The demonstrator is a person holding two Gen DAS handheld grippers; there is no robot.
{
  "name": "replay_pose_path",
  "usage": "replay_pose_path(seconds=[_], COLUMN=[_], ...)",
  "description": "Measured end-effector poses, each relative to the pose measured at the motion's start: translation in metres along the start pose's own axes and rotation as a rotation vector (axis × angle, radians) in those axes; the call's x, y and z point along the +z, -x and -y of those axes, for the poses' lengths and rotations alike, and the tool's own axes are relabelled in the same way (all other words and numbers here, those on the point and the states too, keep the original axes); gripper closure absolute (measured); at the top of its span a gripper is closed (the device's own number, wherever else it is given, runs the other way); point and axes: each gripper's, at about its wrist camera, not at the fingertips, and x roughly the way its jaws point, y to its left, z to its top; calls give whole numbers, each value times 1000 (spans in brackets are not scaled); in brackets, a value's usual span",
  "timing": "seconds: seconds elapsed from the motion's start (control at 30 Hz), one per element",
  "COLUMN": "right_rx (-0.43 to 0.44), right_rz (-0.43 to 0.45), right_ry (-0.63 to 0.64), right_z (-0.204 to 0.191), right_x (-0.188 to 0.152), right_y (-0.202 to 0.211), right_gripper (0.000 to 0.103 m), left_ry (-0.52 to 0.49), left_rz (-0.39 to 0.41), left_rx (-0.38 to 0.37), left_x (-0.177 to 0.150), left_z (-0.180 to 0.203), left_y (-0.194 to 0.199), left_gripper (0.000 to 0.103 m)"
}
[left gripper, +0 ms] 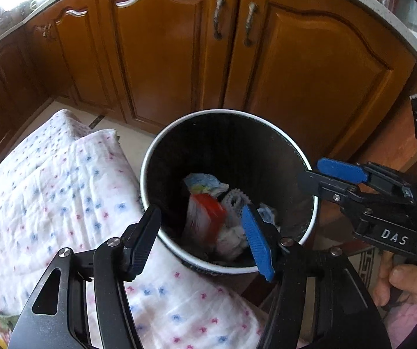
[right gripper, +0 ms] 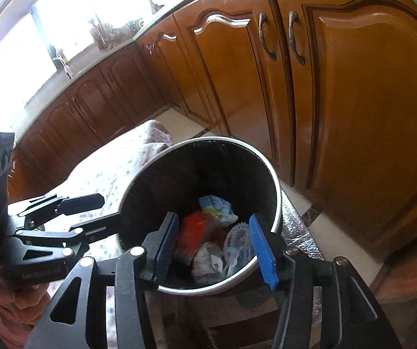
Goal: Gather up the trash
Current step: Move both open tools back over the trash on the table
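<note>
A black trash bin with a pale rim stands on the floor in front of the cabinets. Inside lie a red-and-white wrapper, a blue-and-white crumpled wrapper and white tissue. My left gripper hangs open over the bin's near-left rim with nothing between its pads. My right gripper is open too, above the bin's right side, and holds nothing. The red wrapper looks blurred.
A white quilted cloth with blue and pink dots lies left of the bin. Brown wooden cabinet doors stand close behind it under a pale countertop. A person's hand holds the right gripper's handle.
</note>
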Motion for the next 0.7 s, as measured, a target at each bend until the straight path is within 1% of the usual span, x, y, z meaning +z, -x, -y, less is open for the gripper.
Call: replay_pose_path(seconds=[0.07,0.2,0.3,0.43,0.57,0.7], right_rx=[14,50,79,117,180,222], right_rz=[25,76,97,137,169,152], right_ry=[-19,-57,-66,-79,-83,-92], right_z=[-1,-9,-17,-33,-50,-63], right_x=[-5,-19,-29,-45,-63,-78], right_y=[9,23,30,39,42,37], right_gripper=[44,30,27,17,17,17], left_ry=[31,99,139,165,205,253], left_rz=[16,49,70,108,127,124], left_rx=[-14,-20,-3,38,61,70], left_x=[-5,-26,-46,-76,-106,-136], left_z=[-8,-22,-33,-44,-60,-79], left_y=[8,25,38,59,78,93], left_gripper=[44,44,44,44,44,44])
